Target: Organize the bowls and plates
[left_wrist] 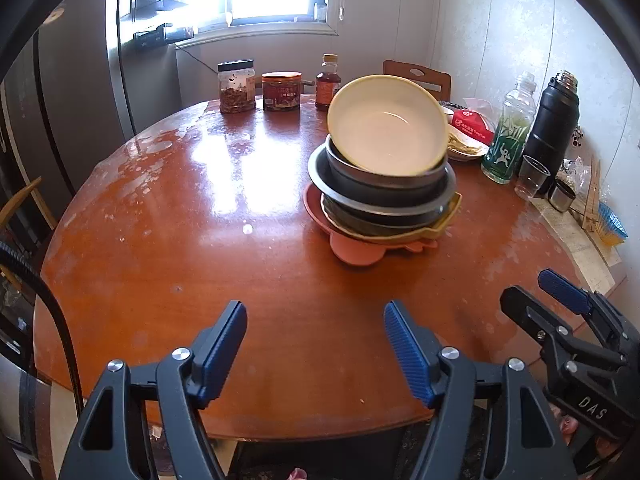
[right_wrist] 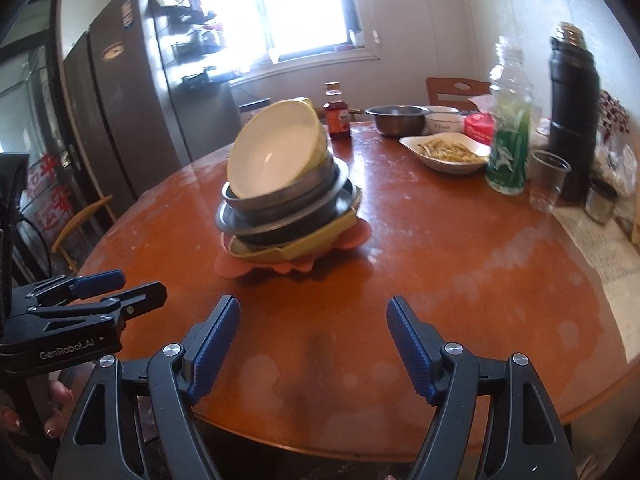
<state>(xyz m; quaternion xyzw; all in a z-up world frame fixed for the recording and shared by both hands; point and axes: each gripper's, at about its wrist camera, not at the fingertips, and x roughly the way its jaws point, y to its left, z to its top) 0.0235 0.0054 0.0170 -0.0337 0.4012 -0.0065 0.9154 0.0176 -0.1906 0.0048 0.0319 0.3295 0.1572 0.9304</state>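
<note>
A round, glossy reddish-brown wooden table is seen from both wrist cameras, and one stack of dishes is set on it toward the far middle. At the bottom of the stack a flat salmon-pink plastic plate with scalloped lobes is laid, and a pale yellow squarish plastic tray rests on it. Two dark grey metal bowls are nested above the tray. On top, a cream-yellow round bowl with a white inside is tilted steeply, its opening turned toward the cameras and its lower edge lodged in the upper metal bowl.

The left gripper is held above the near edge of the table, well apart from the stack; its blue ribbed pads are spread wide and nothing is between them. The right gripper is likewise held over the near edge, its jaws wide and empty, just beside the left one.

Near the far right rim a shallow white dish of pale food strips, a green-labelled clear plastic bottle and a tall black metal flask are stood; a separate steel bowl is placed behind the dish.
</note>
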